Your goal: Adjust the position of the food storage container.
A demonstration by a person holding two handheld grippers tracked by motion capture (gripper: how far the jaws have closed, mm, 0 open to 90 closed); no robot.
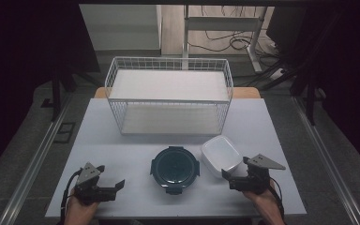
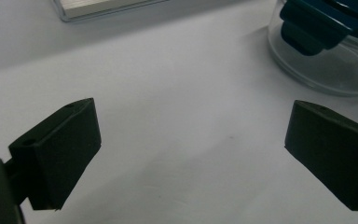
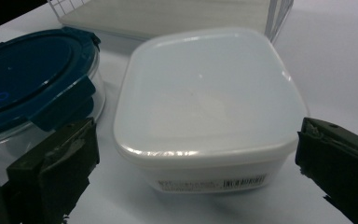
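Right claw (image 3: 196, 154) gapes wide at white tub (image 3: 205, 107), lined up to grab; left claw (image 2: 191, 149) open, idle on surface (image 2: 177, 93).

From the left gripper view I see my left gripper (image 2: 191, 154) with its 2 black jaws spread wide over bare white table (image 2: 177, 93), nothing between them. A round clear container (image 2: 326, 70) with a dark blue clip lid (image 2: 317, 23) sits at the top right. A shelf edge (image 2: 107, 7) shows top left.

White lidded square box (image 3: 205, 107) sits upright beside round blue-lidded container (image 3: 32, 84).
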